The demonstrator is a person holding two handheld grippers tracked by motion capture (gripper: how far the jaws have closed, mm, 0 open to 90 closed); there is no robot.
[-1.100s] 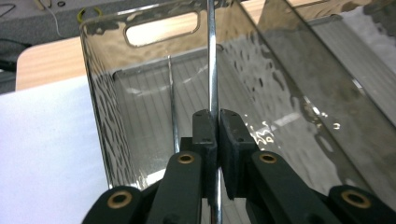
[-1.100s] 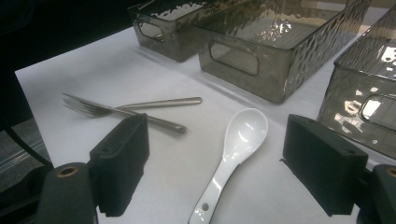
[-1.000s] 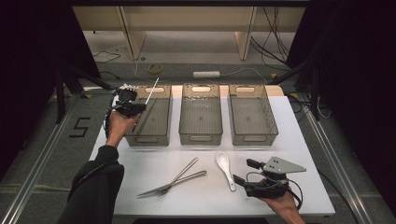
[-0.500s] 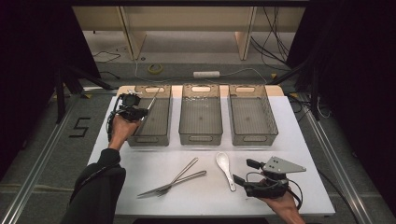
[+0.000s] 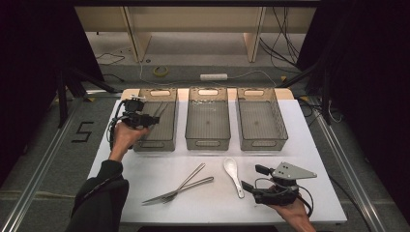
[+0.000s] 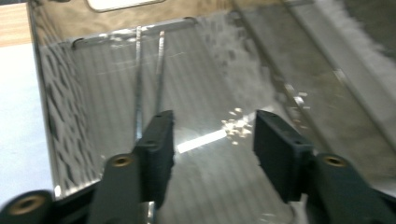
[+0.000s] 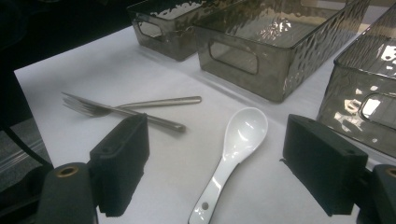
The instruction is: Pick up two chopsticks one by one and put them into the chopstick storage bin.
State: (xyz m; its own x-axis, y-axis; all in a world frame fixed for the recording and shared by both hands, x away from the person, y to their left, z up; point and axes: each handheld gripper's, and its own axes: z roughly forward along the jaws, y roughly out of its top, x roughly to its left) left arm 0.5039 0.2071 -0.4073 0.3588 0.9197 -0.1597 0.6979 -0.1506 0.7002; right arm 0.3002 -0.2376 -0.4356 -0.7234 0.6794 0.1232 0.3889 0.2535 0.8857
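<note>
Chopsticks (image 6: 148,70), a metal pair, are seen lying in the leftmost bin (image 5: 162,140) of three smoked-plastic bins set side by side along the far half of the white table (image 5: 145,179). In the left gripper view they lie on the bin floor, tips toward the far wall, close to the left side wall, just beyond the near jaw. In the high view they show as thin pale lines inside the same bin.

Left gripper (image 5: 153,120): held over the near-left part of that bin. Its jaws have just been opening and now stand spread, with nothing between them; the chopsticks are no longer clamped. In the left gripper view (image 6: 212,135) bare bin floor is seen in the gap.

Middle bin (image 5: 208,140) and right bin (image 5: 261,140): no contents can be made out.

On the near half of the table, left of centre, a fork (image 5: 169,192) and a knife (image 5: 181,188) lie crossed, touching each other. Just right of them a white ceramic spoon (image 5: 234,175) lies with its bowl toward the bins. In the right gripper view the spoon (image 7: 233,149) is framed between the two jaws but farther off, untouched.

Right gripper (image 5: 247,186): held low near the front right edge of the table, just beside the spoon's handle end. Its jaws are spread wide (image 7: 217,168) and grip nothing.
</note>
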